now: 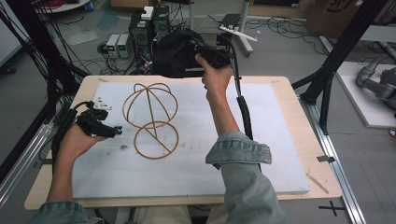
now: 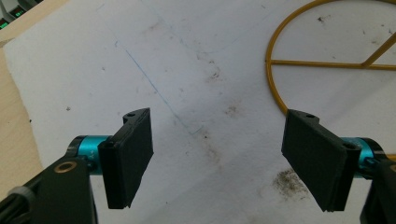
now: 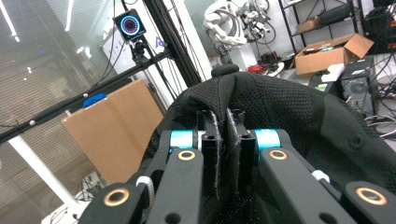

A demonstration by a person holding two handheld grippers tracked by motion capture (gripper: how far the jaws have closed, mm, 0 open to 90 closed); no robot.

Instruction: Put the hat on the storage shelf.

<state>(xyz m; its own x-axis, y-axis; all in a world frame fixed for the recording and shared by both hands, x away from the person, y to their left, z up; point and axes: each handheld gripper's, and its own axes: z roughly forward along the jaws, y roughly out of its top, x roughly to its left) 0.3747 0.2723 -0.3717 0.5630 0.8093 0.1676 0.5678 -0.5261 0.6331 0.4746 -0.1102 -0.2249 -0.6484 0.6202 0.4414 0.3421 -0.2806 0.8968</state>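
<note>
Above the table's far edge, top centre of the high view, my right gripper (image 1: 219, 55) pinches a black mesh cap (image 1: 175, 53). At lower left my left gripper (image 1: 100, 125) rests spread, empty. Risk: only a thin fold is clamped, so the cap may slip free or snag the wire hat stand (image 1: 150, 119).

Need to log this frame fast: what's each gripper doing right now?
Left gripper: open, holding nothing, over the white mat beside the wire frame.
Right gripper: closed on the black fabric, held up beyond the table's far edge.

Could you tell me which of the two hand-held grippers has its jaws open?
The left hand-held gripper, low over the white mat, jaws wide apart; the right hand-held gripper is clamped on black fabric.
</note>
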